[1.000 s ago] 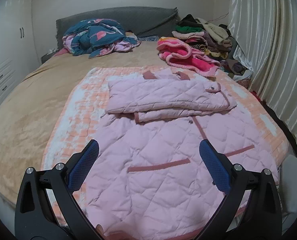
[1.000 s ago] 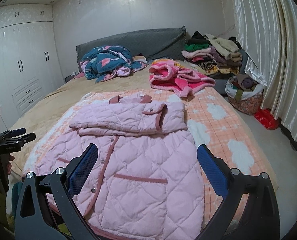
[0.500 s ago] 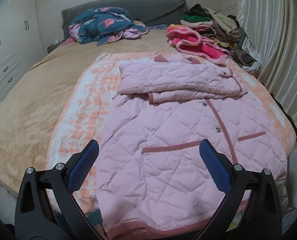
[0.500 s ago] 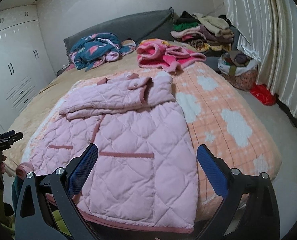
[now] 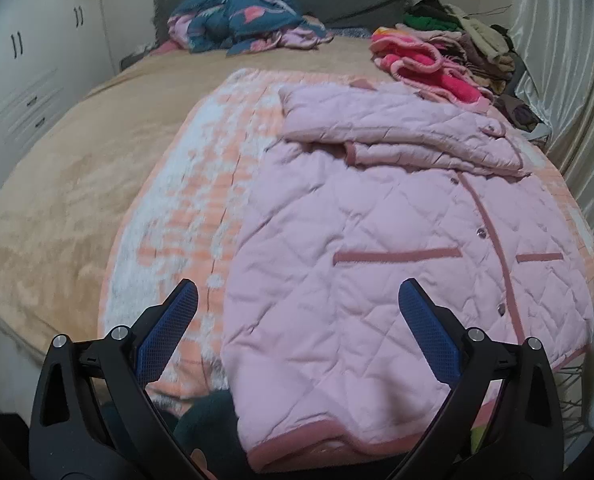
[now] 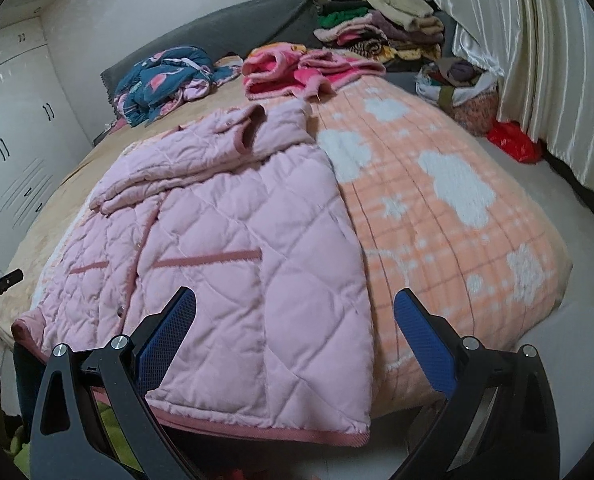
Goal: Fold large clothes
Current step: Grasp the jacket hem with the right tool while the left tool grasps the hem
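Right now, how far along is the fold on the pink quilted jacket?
Done: both sleeves of the pink quilted jacket are folded across its chest, stacked near the collar. In hand: nothing; the left gripper and right gripper are both open above the hem, each near a bottom corner. Left: likely grab the hem and fold the body up toward the collar.

Your jacket (image 5: 397, 264) lies on the blanket (image 6: 437, 208) at the bed's near edge; clothes piles (image 6: 377, 28) sit behind it.
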Action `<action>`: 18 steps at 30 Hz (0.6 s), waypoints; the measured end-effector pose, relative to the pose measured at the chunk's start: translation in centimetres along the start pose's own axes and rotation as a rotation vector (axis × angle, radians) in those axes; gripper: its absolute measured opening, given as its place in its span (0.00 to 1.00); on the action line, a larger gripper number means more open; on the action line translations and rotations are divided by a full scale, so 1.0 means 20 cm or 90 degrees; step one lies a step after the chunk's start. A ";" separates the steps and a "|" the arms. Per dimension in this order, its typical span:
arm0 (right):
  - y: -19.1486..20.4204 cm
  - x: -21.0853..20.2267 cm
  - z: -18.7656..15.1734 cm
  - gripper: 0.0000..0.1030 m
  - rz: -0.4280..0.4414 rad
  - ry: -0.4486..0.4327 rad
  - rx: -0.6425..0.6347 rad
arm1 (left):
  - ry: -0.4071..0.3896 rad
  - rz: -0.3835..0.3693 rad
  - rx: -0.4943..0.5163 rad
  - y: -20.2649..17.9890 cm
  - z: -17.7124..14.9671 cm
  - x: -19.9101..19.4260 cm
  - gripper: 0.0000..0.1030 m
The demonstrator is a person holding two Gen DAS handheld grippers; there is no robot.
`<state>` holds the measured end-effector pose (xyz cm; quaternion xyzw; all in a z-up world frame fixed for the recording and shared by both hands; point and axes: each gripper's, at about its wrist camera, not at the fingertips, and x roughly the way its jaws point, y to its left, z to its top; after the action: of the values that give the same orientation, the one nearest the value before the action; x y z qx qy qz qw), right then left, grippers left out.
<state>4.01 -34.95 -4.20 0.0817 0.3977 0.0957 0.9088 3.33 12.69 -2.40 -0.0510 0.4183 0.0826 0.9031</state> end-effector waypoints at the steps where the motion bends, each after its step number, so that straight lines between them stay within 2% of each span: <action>1: -0.02 0.02 -0.02 0.96 -0.002 0.008 0.002 | 0.003 0.001 -0.003 0.01 -0.01 0.00 0.91; 10: -0.15 0.20 -0.20 0.96 0.000 0.096 0.038 | 0.048 0.009 -0.038 0.12 -0.11 0.08 0.91; 18: -0.16 0.34 -0.36 0.96 0.057 0.151 0.074 | 0.089 -0.003 -0.052 0.15 -0.17 0.16 0.91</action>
<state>3.62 -35.95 -14.62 0.1402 0.5033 0.1216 0.8440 2.23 15.34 -7.00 -0.0945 0.4762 0.0937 0.8692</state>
